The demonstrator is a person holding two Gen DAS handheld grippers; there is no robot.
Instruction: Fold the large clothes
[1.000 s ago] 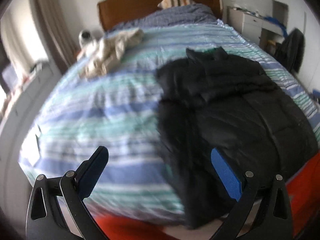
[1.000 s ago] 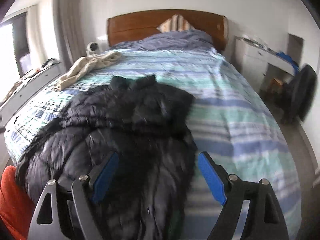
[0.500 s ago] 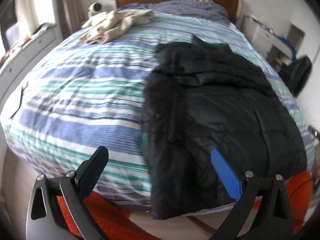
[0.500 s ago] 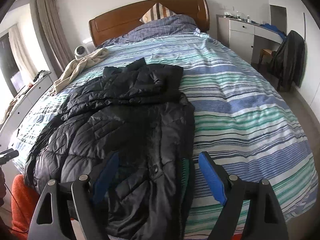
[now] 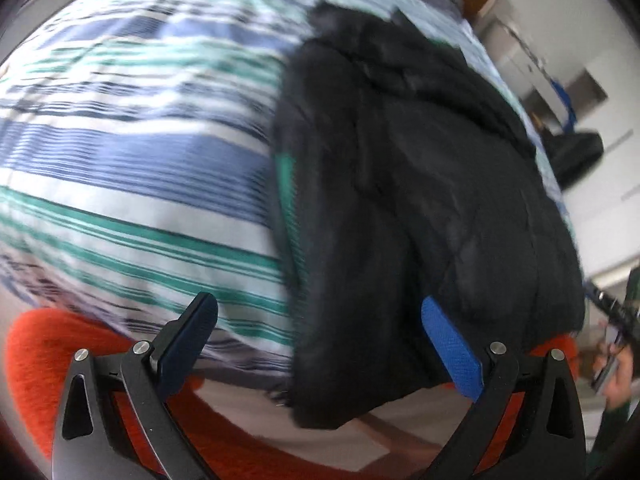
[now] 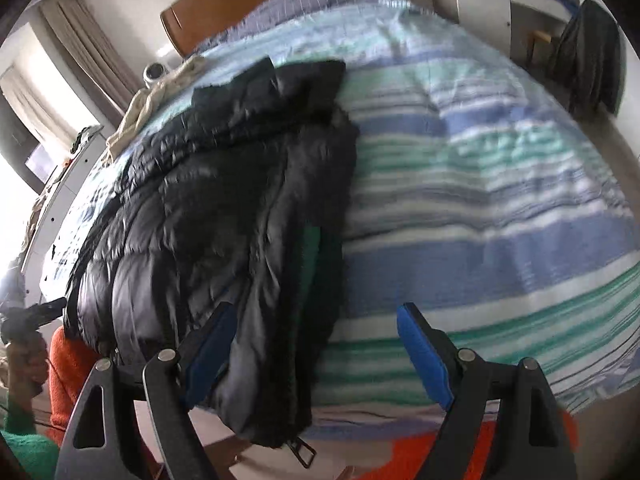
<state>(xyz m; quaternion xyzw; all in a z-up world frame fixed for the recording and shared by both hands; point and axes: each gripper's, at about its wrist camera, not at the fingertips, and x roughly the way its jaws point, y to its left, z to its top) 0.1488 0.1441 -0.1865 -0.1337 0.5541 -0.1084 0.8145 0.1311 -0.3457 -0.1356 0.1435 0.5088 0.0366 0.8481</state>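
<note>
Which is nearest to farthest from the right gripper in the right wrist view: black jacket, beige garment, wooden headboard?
From the right gripper:
1. black jacket: its hem hangs over the bed's near edge, between the open fingers, left of centre.
2. beige garment: farther up the bed, on its left side.
3. wooden headboard: at the bed's far end, top of view.

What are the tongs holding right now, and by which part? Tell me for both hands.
Nothing is held. The left tongs and the right tongs both stand open above the near hem of the black jacket on the striped bed, with no cloth pinched.
</note>
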